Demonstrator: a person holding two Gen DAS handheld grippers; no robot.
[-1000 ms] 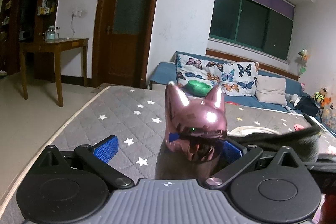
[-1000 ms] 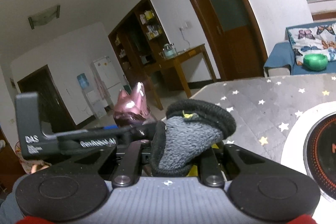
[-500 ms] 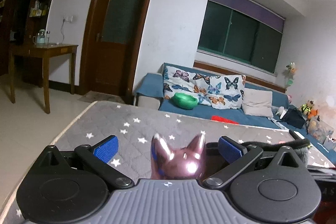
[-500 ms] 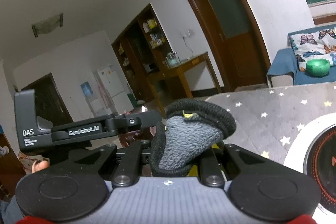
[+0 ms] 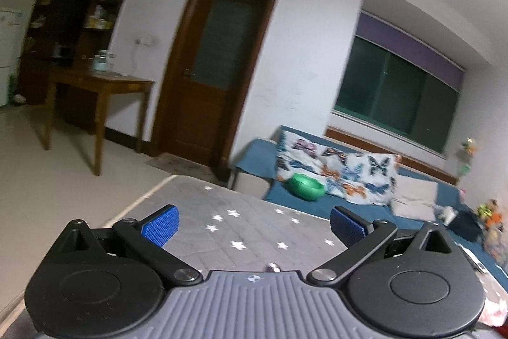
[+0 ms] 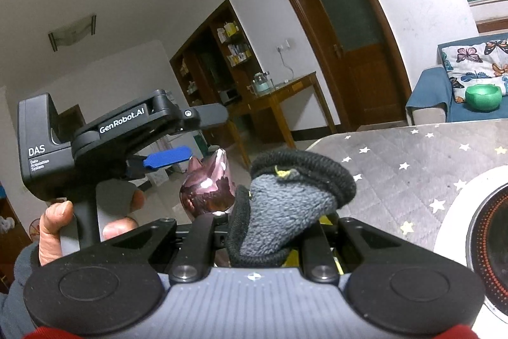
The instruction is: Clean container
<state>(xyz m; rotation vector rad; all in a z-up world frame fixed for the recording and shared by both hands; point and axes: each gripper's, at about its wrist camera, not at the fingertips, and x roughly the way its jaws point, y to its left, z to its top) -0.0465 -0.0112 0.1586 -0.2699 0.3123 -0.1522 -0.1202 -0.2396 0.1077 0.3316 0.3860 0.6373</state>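
Letting go is the change here: a second ago the left claw [image 5: 252, 226] was clamped on the pink cat-eared container [image 6: 208, 189], half a second ago its fingers had spread around it, and now its blue pads [image 5: 160, 226] stand wide apart with nothing between them, only the star-patterned grey mattress [image 5: 241, 231] ahead. In the left wrist view just a small shiny tip shows at the claw body's front edge, likely one of the container's ears. In the right wrist view the container sits low, just beside the right claw [image 6: 273, 212] and below the left claw's blue pad [image 6: 168, 156], with the person's hand [image 6: 63, 224] on the left handle. Whether it stands on the mattress or on something else cannot be told.

The right claw is closed on a grey fleece cloth with black trim [image 6: 285, 205], bunched up between its fingers. To my eye the container is set down and free, so the wiping pass is either finished or paused. The white round appliance [image 6: 460, 227] lies close on the right.
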